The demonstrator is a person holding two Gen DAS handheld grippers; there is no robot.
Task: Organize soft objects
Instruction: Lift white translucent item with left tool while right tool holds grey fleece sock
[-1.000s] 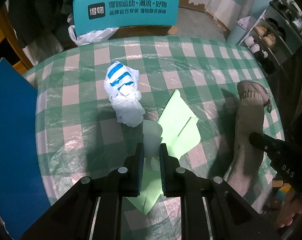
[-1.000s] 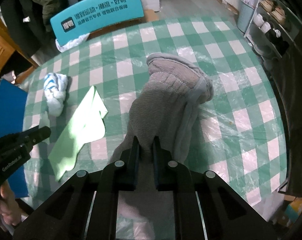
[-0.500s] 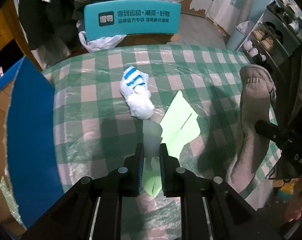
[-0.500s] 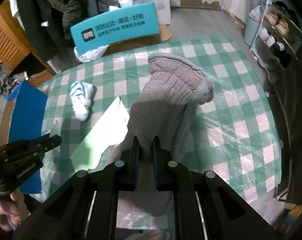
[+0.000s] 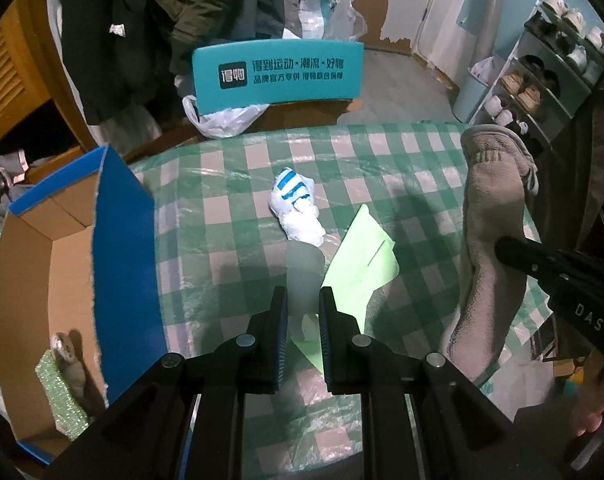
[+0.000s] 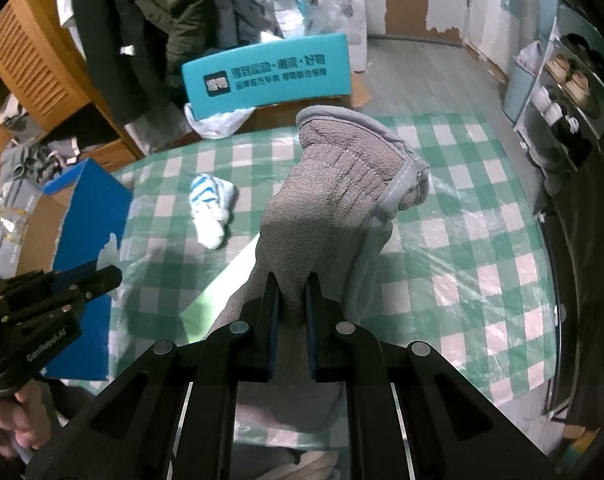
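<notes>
My left gripper [image 5: 303, 292] is shut on a small pale translucent sheet [image 5: 302, 268] and holds it above the checked table [image 5: 230, 216]. My right gripper [image 6: 292, 280] is shut on a grey fleece cloth [image 6: 334, 184], which hangs from the jaws with its lower end by the table's near edge. The left wrist view shows that cloth [image 5: 490, 200] at the right, with the right gripper [image 5: 506, 246] clamped on it. A light green cloth [image 5: 362, 264] lies flat on the table. A white bundle with blue stripes [image 5: 296, 208] lies just beyond it.
An open blue cardboard box [image 5: 122, 240] stands at the table's left, with a green sponge [image 5: 60, 396] and a small plush thing inside. A teal chair back [image 5: 278, 72] is behind the table, hanging coats beyond it, and a shoe rack [image 5: 550, 68] at the right.
Both grippers have risen and drawn back from the table, each keeping its hold. The grey cloth now hangs higher, and the open box has come into view at the left.
</notes>
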